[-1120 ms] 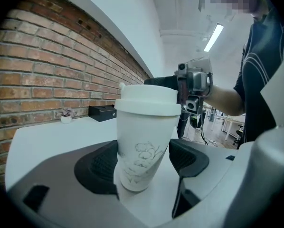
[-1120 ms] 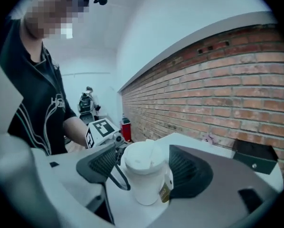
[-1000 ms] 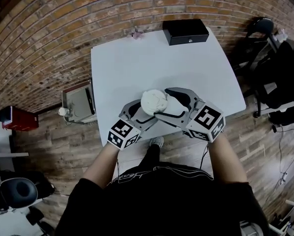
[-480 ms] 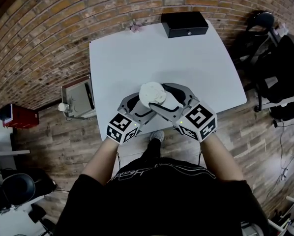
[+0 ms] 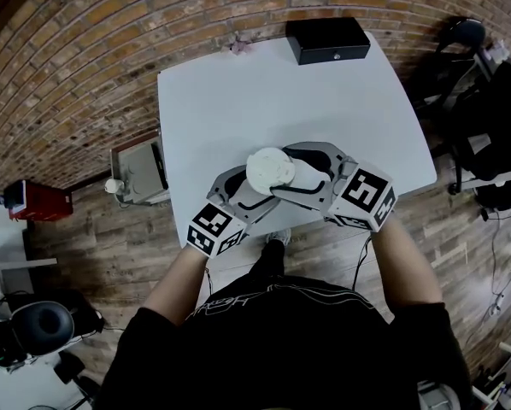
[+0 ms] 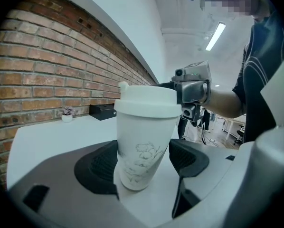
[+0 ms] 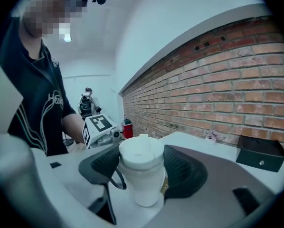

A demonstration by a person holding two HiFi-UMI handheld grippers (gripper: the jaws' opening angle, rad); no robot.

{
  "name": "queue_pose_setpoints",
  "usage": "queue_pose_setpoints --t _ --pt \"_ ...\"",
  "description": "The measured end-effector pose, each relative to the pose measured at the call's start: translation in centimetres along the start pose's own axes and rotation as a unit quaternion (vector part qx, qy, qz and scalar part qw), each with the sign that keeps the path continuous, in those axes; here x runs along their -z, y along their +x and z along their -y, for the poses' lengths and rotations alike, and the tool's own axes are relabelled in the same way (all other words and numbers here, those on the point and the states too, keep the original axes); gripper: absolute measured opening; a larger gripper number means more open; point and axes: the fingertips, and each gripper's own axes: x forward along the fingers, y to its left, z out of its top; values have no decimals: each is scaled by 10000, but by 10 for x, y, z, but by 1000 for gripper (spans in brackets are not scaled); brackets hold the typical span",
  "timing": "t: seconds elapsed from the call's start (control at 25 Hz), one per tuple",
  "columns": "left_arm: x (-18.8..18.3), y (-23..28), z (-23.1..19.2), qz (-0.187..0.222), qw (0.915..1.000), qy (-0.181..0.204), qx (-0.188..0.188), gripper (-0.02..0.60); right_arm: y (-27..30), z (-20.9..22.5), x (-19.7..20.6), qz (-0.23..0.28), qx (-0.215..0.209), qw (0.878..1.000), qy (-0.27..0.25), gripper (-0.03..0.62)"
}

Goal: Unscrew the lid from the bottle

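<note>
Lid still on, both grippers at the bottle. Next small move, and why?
Probably rotate the right gripper to start unscrewing: its pads sit on both sides of the lid, the left gripper clamps the bottle below, and the lid looks fully seated.

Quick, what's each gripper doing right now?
Left gripper: closed on the white bottle, around its body.
Right gripper: closed on the lid of that bottle.
</note>
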Motion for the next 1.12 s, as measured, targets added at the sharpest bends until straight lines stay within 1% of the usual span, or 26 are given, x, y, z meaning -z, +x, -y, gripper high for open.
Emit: queue_pose_setpoints --t 0.08,0.16,0.28,0.4,0.56,0.68,0.76,0.8,0.88,0.92,1.0,1.04,1.08,1.12 --pt "0 0 0 4 10000 2 10 357 0 0 1 -174 -407 9988 -225 293" --pt "1 0 1 11 10000 -10 28 357 0 0 2 -356 -827 9951 -418 291" --pt "2 -1 0 -27 10000 -51 66 357 2 1 2 -629 -1468 9846 -706 291" --pt "0 -1 1 2 9999 -43 106 357 3 0 1 -893 -2078 9685 -1042 291" --pt "-1 -1 2 -8 9999 -24 154 357 4 -3 -1 -1193 -2757 9423 -1480 291" --pt "0 -1 2 -43 9998 -30 196 358 5 -3 -1 -1448 -3081 9258 -1644 291" --pt "0 0 2 -47 9998 -30 212 359 6 -3 0 -1541 -3187 9199 -1689 291" --pt "0 0 2 -52 9998 -30 212 358 5 -3 -1 -1556 -3204 9189 -1695 291" --pt "0 0 2 -55 9998 -33 209 358 5 -3 -1 -1538 -3173 9207 -1673 291" --pt "0 0 2 -52 9998 -36 207 358 5 -3 -2 -1521 -3119 9236 -1629 292" --pt "0 -1 1 -45 9998 -33 203 358 7 -3 -2 -1480 -2894 9344 -1458 302" --pt "0 -1 1 -44 9998 -28 200 358 8 -2 -3 -1434 -2728 9413 -1377 347" --pt "1 0 1 -45 9998 -22 195 358 8 -1 -4 -1353 -2530 9490 -1308 412" --pt "1 0 1 -48 9998 -18 190 358 8 1 -7 -1224 -2290 9578 -1233 416"
